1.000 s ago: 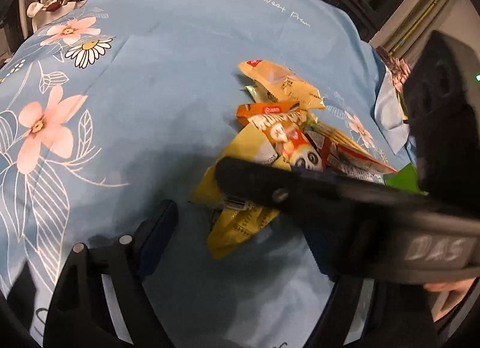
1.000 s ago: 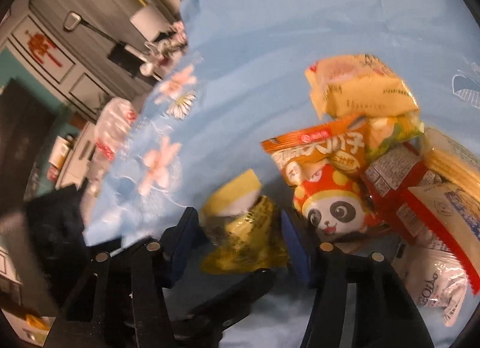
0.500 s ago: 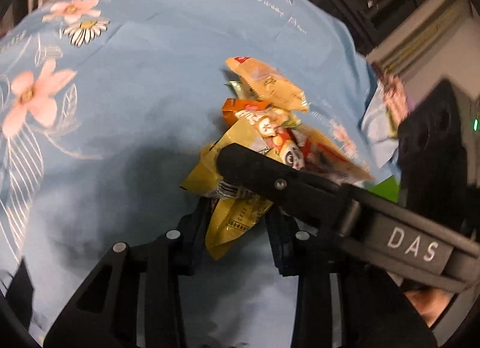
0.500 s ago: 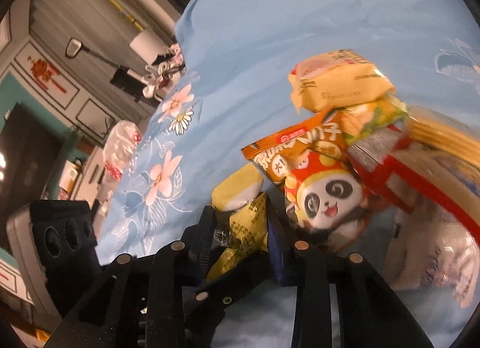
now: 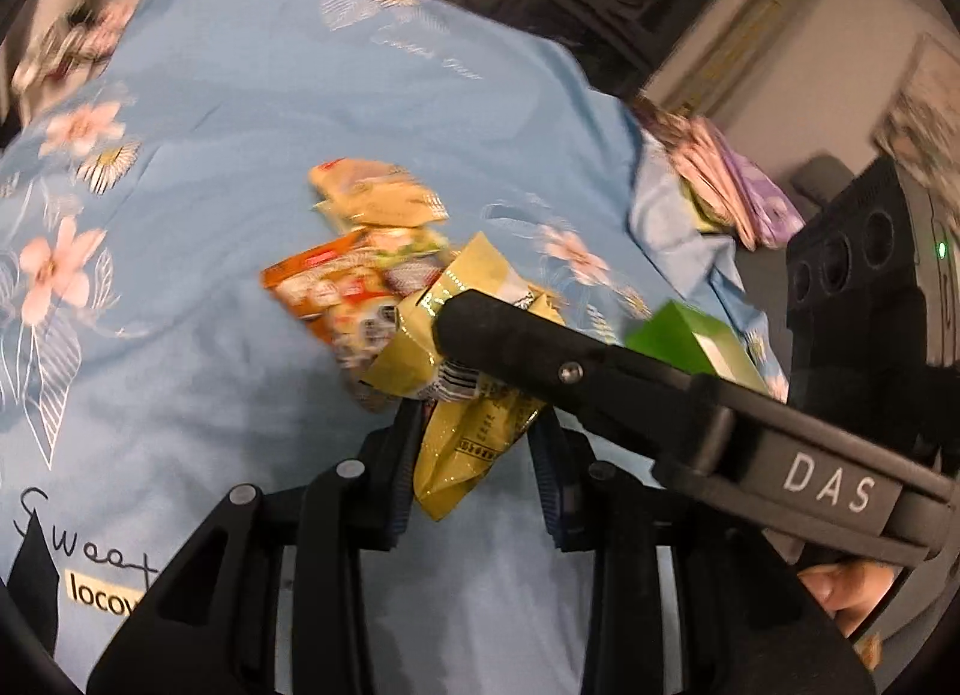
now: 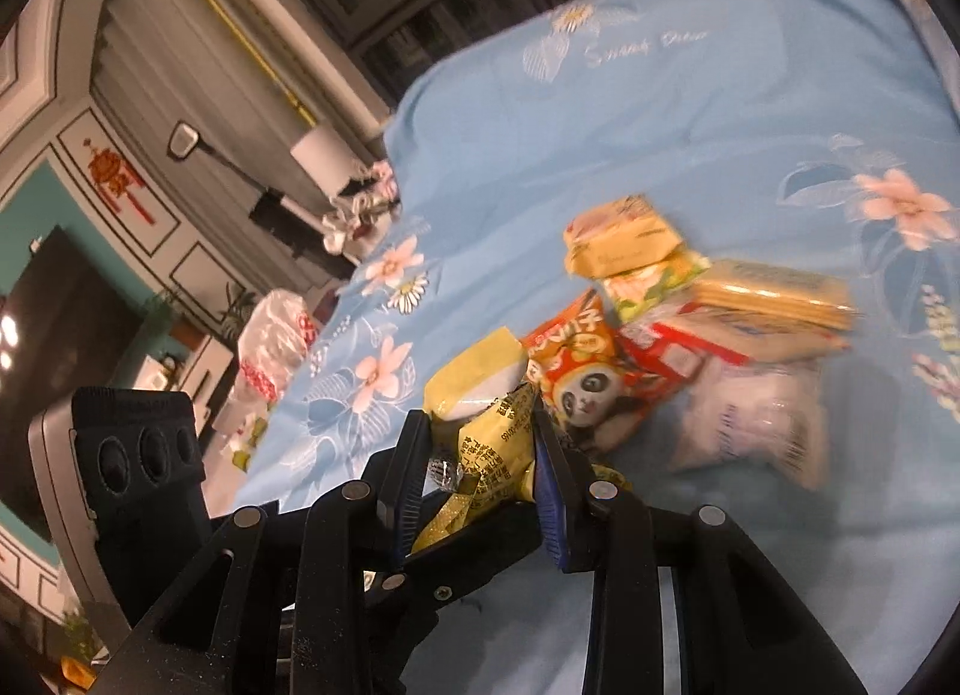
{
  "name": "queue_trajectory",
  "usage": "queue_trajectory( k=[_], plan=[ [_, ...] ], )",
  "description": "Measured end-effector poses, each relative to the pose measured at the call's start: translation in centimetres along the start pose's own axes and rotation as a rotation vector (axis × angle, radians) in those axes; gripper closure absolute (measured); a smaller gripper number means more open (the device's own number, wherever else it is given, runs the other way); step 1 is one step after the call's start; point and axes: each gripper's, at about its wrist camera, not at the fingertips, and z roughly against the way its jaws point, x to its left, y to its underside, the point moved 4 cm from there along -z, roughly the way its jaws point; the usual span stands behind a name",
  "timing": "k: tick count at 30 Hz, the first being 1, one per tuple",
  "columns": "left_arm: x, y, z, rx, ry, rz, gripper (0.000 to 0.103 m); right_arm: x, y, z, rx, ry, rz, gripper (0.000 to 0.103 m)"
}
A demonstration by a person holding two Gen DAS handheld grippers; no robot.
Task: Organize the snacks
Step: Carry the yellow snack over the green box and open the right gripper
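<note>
A yellow snack bag point(image 5: 474, 413) is pinched by both grippers and held above the blue floral cloth point(image 5: 240, 113). My left gripper point(image 5: 477, 443) is shut on its lower end. My right gripper point(image 6: 480, 449) is shut on the same yellow bag point(image 6: 492, 431), and its fingers point(image 5: 510, 335) cross the left wrist view over the bag. The snack pile lies behind: an orange panda bag point(image 6: 576, 365), a pale yellow pack point(image 6: 624, 236), a red pack point(image 6: 678, 347) and a clear white bag point(image 6: 750, 425).
A green box point(image 5: 690, 338) sits at the cloth's right side, with purple and pink packets point(image 5: 732, 191) beyond it. A clear plastic bag with red print point(image 6: 270, 347) lies at the cloth's left edge. A lamp and wall stand behind it.
Both grippers closed on the yellow bag and lifted it off the cloth, away from the pile. The views tilted up and the pile now lies farther off.
</note>
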Motion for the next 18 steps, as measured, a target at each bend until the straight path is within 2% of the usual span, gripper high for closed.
queue_trajectory(
  k=[5, 8, 11, 13, 18],
  plan=[
    [-4.3, 1.4, -0.1, 0.027, 0.055, -0.117, 0.070, -1.4, 1.6, 5.2, -0.110, 0.019, -0.067, 0.068],
    [-6.9, 1.7, -1.5, 0.050, 0.047, -0.161, 0.070, -3.2, 2.4, 7.0, -0.172, 0.017, -0.148, 0.068],
    [-8.8, 1.6, -3.0, 0.088, 0.051, -0.187, 0.070, -4.9, 3.2, 8.9, -0.252, 0.072, -0.206, 0.068],
    [-10.5, 1.8, -4.0, 0.098, 0.058, -0.230, 0.070, -6.0, 3.2, 10.1, -0.271, 0.101, -0.243, 0.068],
    [-15.0, 2.0, -5.7, 0.112, 0.109, -0.308, 0.070, -7.5, 2.8, 13.8, -0.320, 0.229, -0.185, 0.068]
  ],
)
